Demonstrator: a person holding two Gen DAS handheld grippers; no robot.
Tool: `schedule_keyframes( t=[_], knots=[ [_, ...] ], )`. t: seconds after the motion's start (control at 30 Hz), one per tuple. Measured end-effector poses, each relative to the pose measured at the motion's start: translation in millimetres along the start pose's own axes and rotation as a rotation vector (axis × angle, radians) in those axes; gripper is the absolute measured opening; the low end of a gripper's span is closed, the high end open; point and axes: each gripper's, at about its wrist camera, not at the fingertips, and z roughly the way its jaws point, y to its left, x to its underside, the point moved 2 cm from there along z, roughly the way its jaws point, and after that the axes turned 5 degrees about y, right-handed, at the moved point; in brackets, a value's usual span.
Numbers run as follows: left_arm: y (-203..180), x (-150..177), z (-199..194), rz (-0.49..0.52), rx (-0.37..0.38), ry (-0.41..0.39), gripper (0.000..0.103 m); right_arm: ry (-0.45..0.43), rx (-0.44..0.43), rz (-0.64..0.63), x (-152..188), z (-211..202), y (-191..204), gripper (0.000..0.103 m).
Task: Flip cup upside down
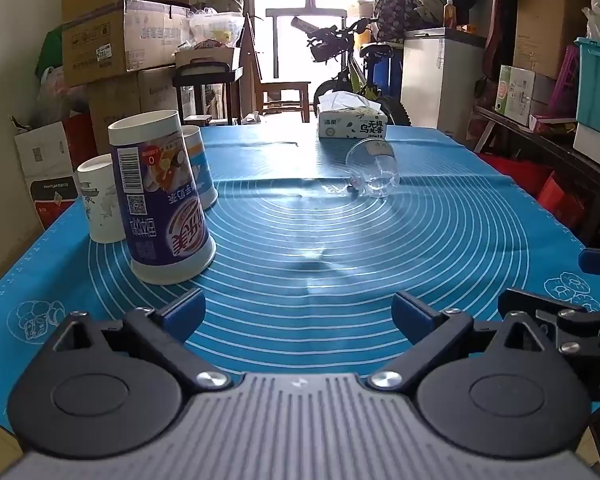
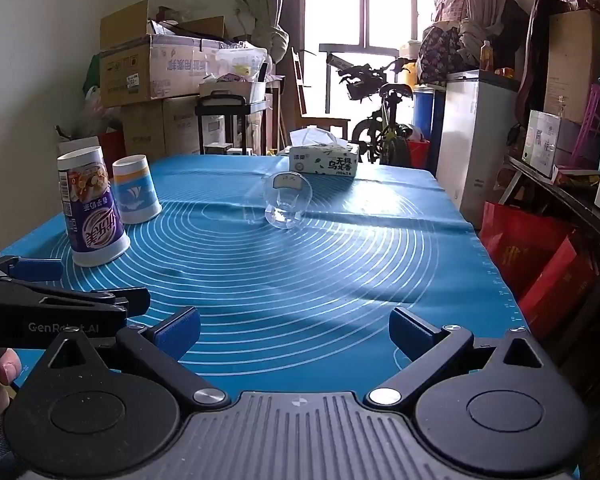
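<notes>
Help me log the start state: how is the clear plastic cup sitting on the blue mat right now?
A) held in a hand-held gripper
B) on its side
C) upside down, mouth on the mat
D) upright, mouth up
B: the clear plastic cup lies on its side on the blue mat, apart from both open grippers, with the tissue box behind it.

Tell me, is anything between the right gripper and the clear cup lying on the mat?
Nothing visible. Only bare blue mat lies between the open right gripper and the clear cup; the paper cups stand off to the left.
</notes>
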Motion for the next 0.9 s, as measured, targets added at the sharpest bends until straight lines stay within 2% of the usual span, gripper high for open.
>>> schedule_keyframes(
  t=[0.9],
  knots=[
    [-0.1, -0.3, 1.8, 0.0, 0.008, 0.002, 0.098, 0.004, -0.009, 0.013, -1.3, -0.8, -3.6, 0.102]
  ],
)
